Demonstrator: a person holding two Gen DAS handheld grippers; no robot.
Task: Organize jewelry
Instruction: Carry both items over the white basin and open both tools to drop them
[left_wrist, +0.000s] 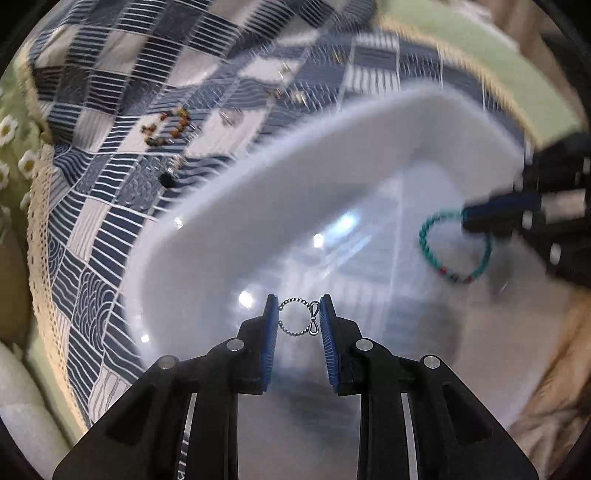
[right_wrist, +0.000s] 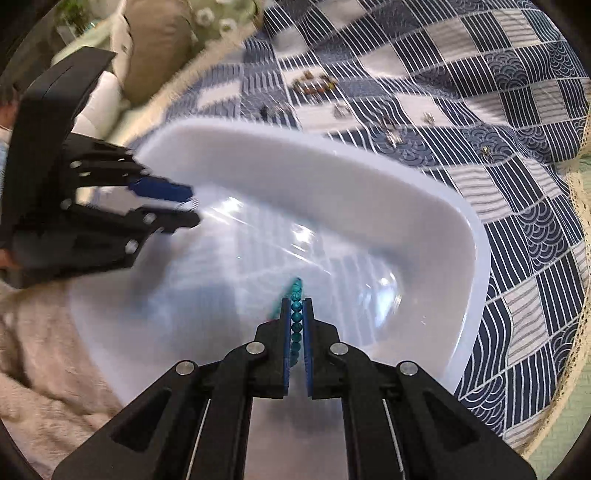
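My left gripper (left_wrist: 298, 317) is shut on a small silver beaded ring (left_wrist: 298, 318) with a bow charm, held above the inside of a translucent white plastic tub (left_wrist: 295, 177). My right gripper (right_wrist: 296, 314) is shut on a turquoise bead bracelet (right_wrist: 295, 317), also over the tub (right_wrist: 369, 177). In the left wrist view the right gripper (left_wrist: 476, 221) comes in from the right with the bracelet (left_wrist: 436, 258) hanging from it. In the right wrist view the left gripper (right_wrist: 184, 206) shows blurred at the left.
The tub stands on a blue and white patchwork cloth (left_wrist: 110, 229). More jewelry lies on the cloth beyond the tub: a brown bead bracelet (left_wrist: 168, 127), small silver pieces (right_wrist: 391, 133) and a dark piece (left_wrist: 167, 180). A beige fluffy fabric (right_wrist: 44, 376) lies beside the tub.
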